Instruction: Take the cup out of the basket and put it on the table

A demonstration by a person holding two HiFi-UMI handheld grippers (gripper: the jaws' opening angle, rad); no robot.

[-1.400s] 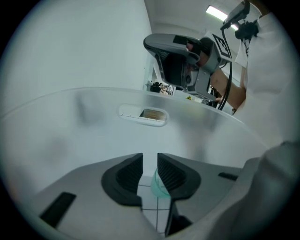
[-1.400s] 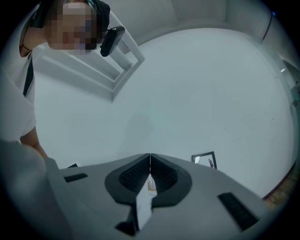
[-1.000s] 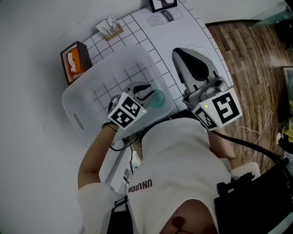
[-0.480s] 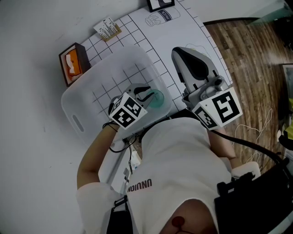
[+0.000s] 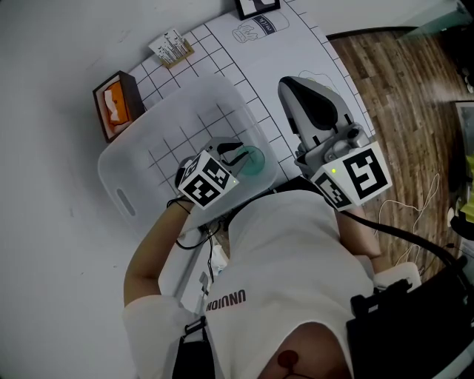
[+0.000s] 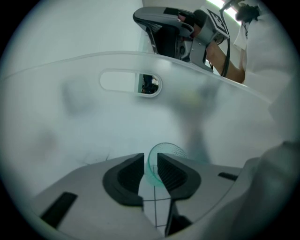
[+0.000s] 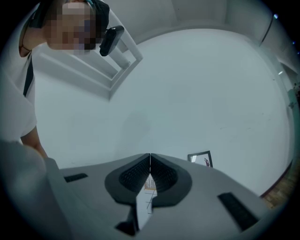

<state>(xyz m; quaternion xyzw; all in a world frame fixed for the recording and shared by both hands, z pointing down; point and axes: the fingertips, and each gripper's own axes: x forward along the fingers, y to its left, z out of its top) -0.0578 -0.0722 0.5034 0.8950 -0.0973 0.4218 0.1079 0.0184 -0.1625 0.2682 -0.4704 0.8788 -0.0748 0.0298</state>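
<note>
A translucent teal cup (image 5: 252, 160) stands inside the clear plastic basket (image 5: 127, 158), near its right wall. My left gripper (image 5: 235, 155) reaches down into the basket. In the left gripper view its jaws (image 6: 150, 164) are nearly closed, with the wall of the cup (image 6: 169, 151) pinched between them at the rim. The basket's wall (image 6: 93, 117) with its handle slot fills that view. My right gripper (image 5: 290, 87) hovers over the table to the right of the basket. In its own view the right gripper (image 7: 150, 161) has its jaws pressed together on nothing.
The basket rests on a white gridded mat (image 5: 252, 55). A dark box with an orange front (image 5: 113, 104) and a small card stand (image 5: 172, 46) lie behind it. A framed picture (image 5: 258, 6) stands at the far edge. Wooden floor (image 5: 404, 81) lies to the right.
Almost nothing has moved. Only the head camera drifted slightly. The left gripper stays on the cup and the right gripper stays in place.
</note>
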